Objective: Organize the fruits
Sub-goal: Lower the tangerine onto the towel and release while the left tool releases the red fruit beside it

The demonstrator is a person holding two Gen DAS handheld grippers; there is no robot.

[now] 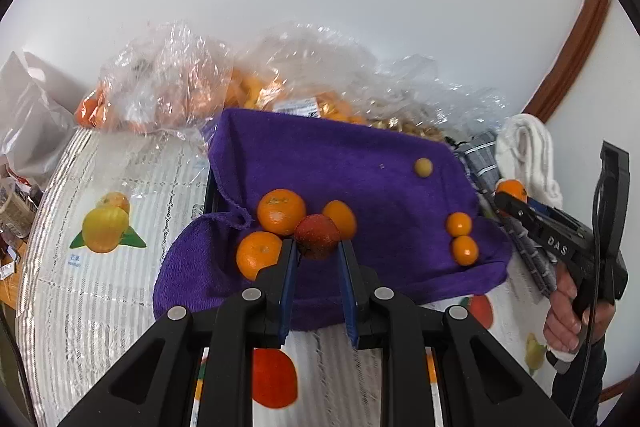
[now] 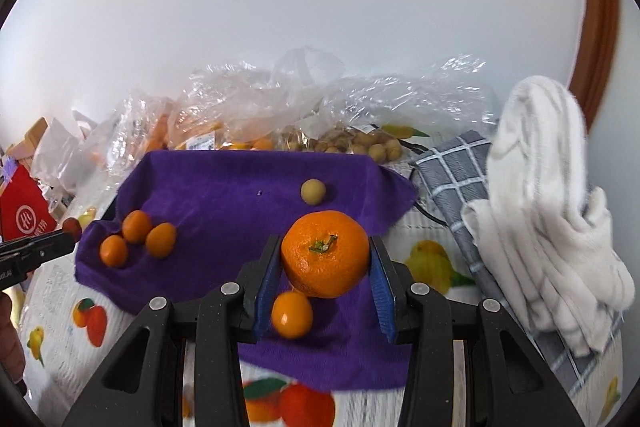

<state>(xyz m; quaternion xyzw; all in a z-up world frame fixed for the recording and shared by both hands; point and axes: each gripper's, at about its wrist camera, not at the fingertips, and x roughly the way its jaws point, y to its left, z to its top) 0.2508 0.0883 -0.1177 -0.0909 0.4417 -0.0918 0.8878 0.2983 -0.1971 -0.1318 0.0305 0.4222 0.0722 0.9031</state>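
Note:
A purple towel point(image 1: 352, 167) lies on the table; it also shows in the right wrist view point(image 2: 224, 195). My left gripper point(image 1: 318, 247) is shut on a small dark red fruit point(image 1: 317, 235), held just above the towel beside three mandarins point(image 1: 281, 211). My right gripper point(image 2: 325, 259) is shut on a large mandarin point(image 2: 325, 253) above the towel; it shows at the right of the left wrist view point(image 1: 510, 193). Two small kumquats point(image 1: 460, 225) and a tan longan point(image 1: 423, 167) lie on the towel. A kumquat point(image 2: 292, 314) lies under the right gripper.
Clear plastic bags of oranges point(image 1: 168, 91) and longans point(image 2: 356, 143) stand behind the towel. A white towel point(image 2: 552, 211) on a grey checked cloth point(image 2: 452, 167) lies to the right. A red box point(image 2: 24, 219) is at the far left. The tablecloth point(image 1: 104, 227) has fruit prints.

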